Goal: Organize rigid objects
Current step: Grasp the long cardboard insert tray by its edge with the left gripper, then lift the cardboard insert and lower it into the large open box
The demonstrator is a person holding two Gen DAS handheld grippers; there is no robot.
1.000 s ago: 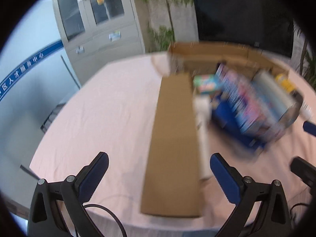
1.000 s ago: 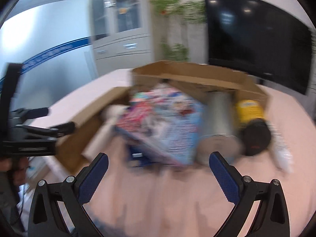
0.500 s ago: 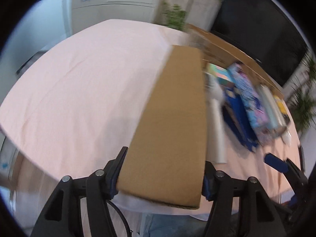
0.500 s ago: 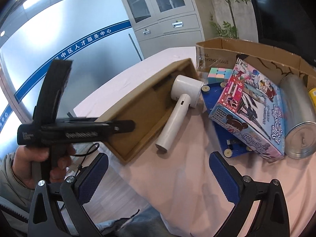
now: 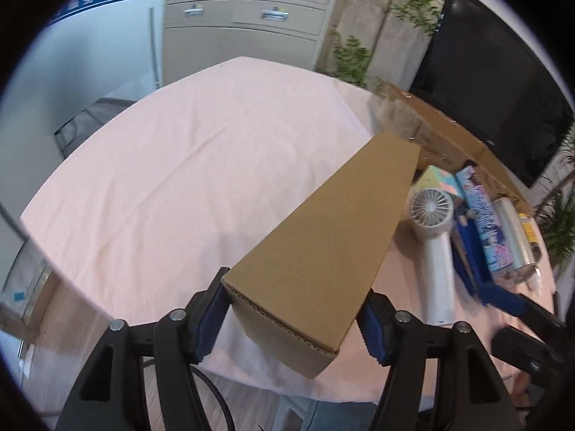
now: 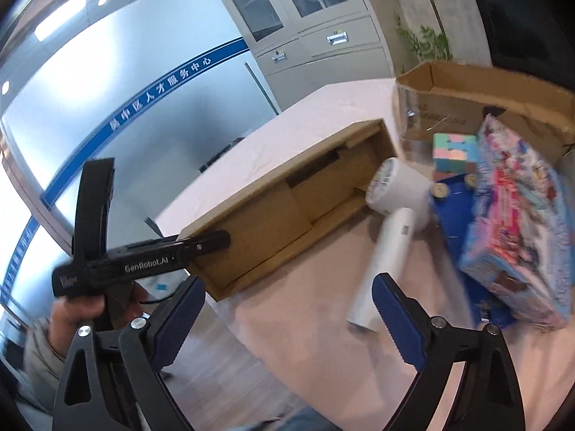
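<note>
My left gripper [image 5: 294, 318] is shut on the near end of a long brown cardboard box [image 5: 330, 237] and holds it tilted above the pink tablecloth. In the right wrist view the same box [image 6: 287, 208] shows its open underside, with the left gripper [image 6: 201, 248] clamped on its end. My right gripper [image 6: 287, 309] is open and empty above the table's front edge. A white handheld fan [image 6: 391, 222] lies beside the box. A colourful toy box [image 6: 517, 222] lies to the right on a blue board [image 6: 452, 208].
A large open carton [image 6: 485, 100] stands at the back of the round pink table [image 5: 172, 165]. A pastel cube [image 6: 452, 151], a silver cylinder [image 5: 514, 233] and a yellow item [image 5: 526, 230] lie near it. Grey cabinets, plants and a black screen stand behind.
My left gripper closed on the end of the long cardboard box and lifted it, tilting it up. The right gripper stayed open and swung left.
</note>
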